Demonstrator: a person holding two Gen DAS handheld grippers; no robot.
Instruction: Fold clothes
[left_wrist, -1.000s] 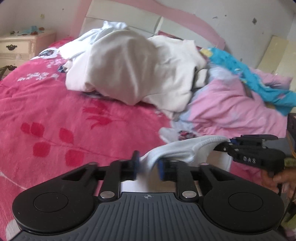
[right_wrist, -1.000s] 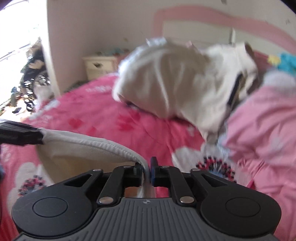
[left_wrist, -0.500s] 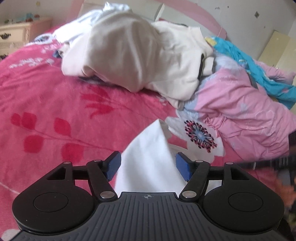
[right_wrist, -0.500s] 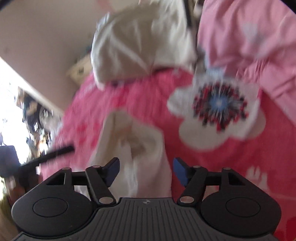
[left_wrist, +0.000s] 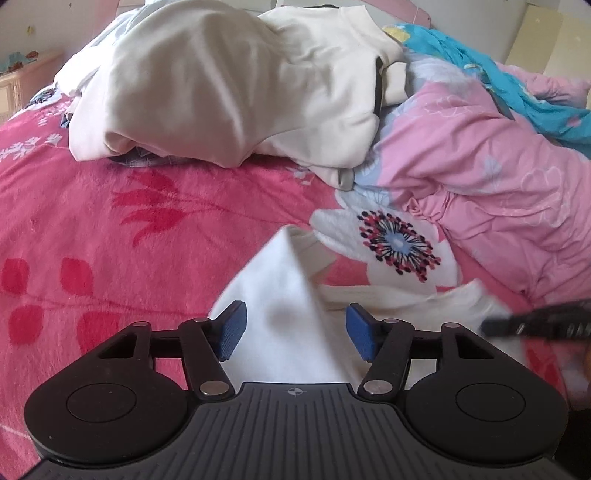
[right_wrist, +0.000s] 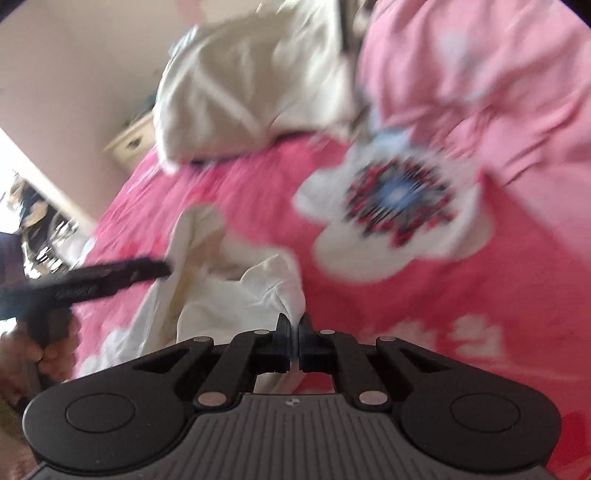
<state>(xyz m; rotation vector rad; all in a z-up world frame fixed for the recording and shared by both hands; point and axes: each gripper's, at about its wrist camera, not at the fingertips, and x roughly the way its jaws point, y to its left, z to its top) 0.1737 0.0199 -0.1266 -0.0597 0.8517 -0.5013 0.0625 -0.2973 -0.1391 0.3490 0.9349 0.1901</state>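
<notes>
Both grippers work over the same small white garment (left_wrist: 284, 295) on the bed. Left gripper (left_wrist: 295, 334): its blue pads (left_wrist: 231, 328) stand apart on either side of a peaked fold of the cloth, not pressing on it, and the jaws are closing. Right gripper (right_wrist: 294, 341): its jaws have come nearly together and pinch a bunched edge of the white garment (right_wrist: 236, 306) between them; this view is blurred.

Largest in sight is the pink fleece blanket (left_wrist: 92, 221) that covers the bed, printed with red leaves and a big white flower with a dark, spiky centre (left_wrist: 399, 243). The white garment lies crumpled on it, just beside that flower. To the right a paler pink quilt (left_wrist: 491, 177) is heaped up, and a bright blue cloth (left_wrist: 517, 92) lies along its top. Behind, a pile of cream clothes (left_wrist: 221, 85) sits on the blanket, well apart from the white garment.

At the far left a pale bedside cabinet (right_wrist: 135, 142) stands against the wall. In the right wrist view the left gripper's black body reaches in from the left, its tip at the garment, with the person's hand (right_wrist: 51, 350) on its grip.
</notes>
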